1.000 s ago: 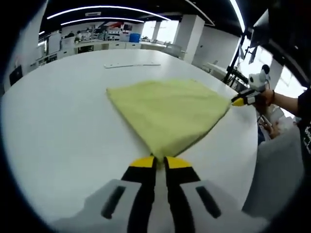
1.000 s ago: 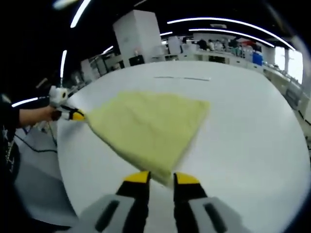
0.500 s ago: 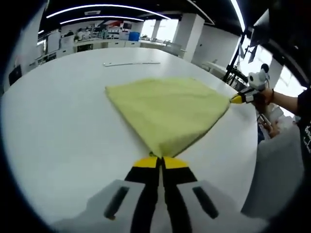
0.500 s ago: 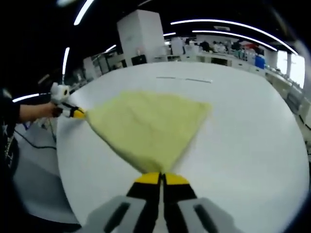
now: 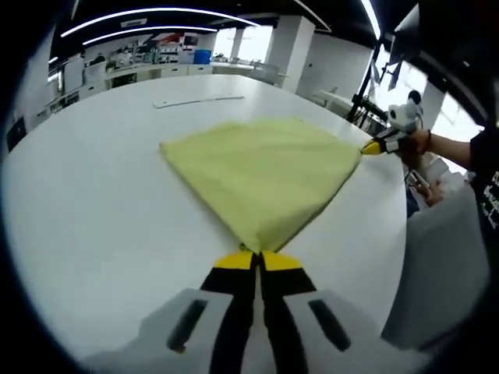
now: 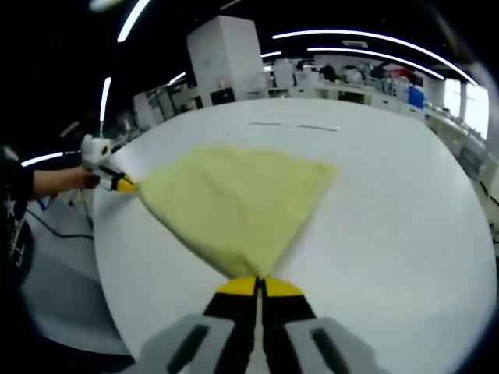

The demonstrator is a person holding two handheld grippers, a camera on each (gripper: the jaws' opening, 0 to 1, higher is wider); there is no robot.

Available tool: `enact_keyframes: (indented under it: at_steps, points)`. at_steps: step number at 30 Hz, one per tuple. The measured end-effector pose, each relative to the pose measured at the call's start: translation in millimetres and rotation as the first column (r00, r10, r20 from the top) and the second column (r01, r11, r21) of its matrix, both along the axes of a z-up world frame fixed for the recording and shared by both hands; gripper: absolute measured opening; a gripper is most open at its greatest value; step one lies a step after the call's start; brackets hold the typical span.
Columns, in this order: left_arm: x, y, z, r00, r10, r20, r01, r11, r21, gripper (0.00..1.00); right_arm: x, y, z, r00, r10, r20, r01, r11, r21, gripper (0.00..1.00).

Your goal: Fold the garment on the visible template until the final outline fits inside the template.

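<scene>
A pale yellow cloth (image 5: 261, 167) lies spread on the round white table (image 5: 93, 195), pulled into a rough diamond. My left gripper (image 5: 257, 253) is shut on the cloth's near corner in the left gripper view. In the same view, my right gripper (image 5: 378, 146) pinches the corner at the far right, held by a person's hand. In the right gripper view, my right gripper (image 6: 260, 280) is shut on the near corner of the cloth (image 6: 238, 199). The left gripper (image 6: 117, 183) grips the far left corner there. The edge between the two held corners looks taut.
A thin pale strip (image 5: 199, 100) lies on the table beyond the cloth, seen too in the right gripper view (image 6: 295, 125). The table edge (image 5: 398, 234) runs close behind the held corners. A person's sleeve (image 6: 12, 195) is at the left; desks and pillars stand far behind.
The right gripper's jaws, apart a second ago, have shut on the cloth corner. The left jaws have also pinched fully together. The cloth has been drawn slightly tauter.
</scene>
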State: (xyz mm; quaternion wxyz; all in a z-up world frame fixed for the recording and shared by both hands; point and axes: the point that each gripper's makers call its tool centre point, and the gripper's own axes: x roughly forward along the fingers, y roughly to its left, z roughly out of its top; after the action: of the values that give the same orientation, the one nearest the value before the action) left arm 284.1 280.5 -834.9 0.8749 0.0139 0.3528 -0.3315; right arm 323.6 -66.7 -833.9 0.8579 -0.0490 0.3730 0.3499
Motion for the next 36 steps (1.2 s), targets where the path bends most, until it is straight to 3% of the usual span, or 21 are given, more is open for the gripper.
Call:
enact_keyframes:
  at_steps: [22,28,30,33,36]
  points:
    - [-25.0,-7,2.8,1.000,-0.006,-0.015,0.006,1.000,-0.006,0.00,-17,-5,1.3,1.000,-0.004,-0.016,0.004,0.999,0.034,0.00]
    - [-27.8,-5,4.7,1.000,0.008,0.010,-0.008,1.000,0.005,0.00,-17,-6,0.6,1.000,0.000,0.006,0.000,1.000,-0.009,0.00]
    - [-27.8,-3,8.0,1.000,0.028,0.011,-0.028,1.000,-0.009,0.05,-16,-5,2.3,1.000,-0.011,0.003,0.011,1.000,-0.008,0.09]
    - [-26.9,-1,18.9,0.997,0.073,0.032,-0.072,0.997,-0.025,0.26,-17,2,13.5,1.000,-0.014,0.021,0.014,1.000,0.004,0.33]
    - [-24.4,5,31.7,0.993,0.101,0.061,-0.098,0.994,-0.051,0.38,-19,8,25.4,0.999,-0.005,0.041,0.005,1.000,-0.004,0.46]
